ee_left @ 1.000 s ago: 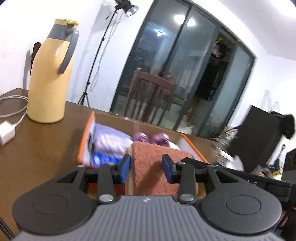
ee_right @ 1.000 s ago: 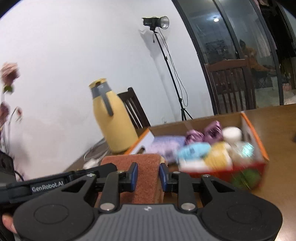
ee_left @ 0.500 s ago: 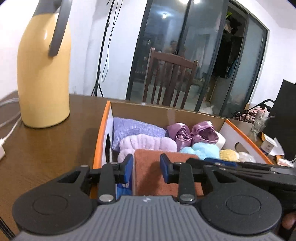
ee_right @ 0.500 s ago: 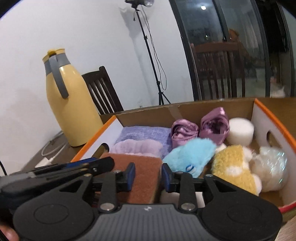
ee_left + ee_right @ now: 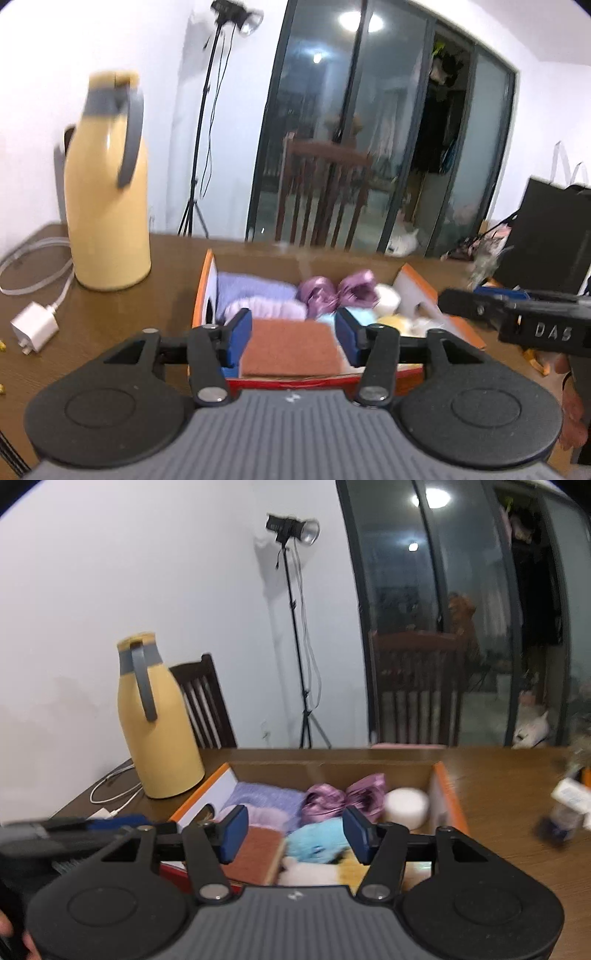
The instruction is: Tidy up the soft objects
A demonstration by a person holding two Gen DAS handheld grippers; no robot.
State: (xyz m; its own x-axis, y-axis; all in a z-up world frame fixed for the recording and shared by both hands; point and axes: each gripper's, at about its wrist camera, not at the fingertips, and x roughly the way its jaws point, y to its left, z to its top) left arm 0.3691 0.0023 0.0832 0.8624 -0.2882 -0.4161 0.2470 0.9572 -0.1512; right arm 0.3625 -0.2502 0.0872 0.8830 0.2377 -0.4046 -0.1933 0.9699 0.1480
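An orange-rimmed cardboard box on the brown table holds soft things: a folded brown towel at its near left, lavender cloths, purple satin scrunchies, a light blue plush, a white sponge puff and a yellow plush. My left gripper is open, its fingers apart on either side of the towel. My right gripper is open and empty above the box's near edge; the left view shows it at the right.
A tall yellow thermos jug stands left of the box. A white charger and cable lie at the table's left. Wooden chairs and a light stand are behind the table. Small items lie right.
Both grippers have opened and let go of the brown towel, which now lies in the box's near left. Both have drawn back and up from the box.
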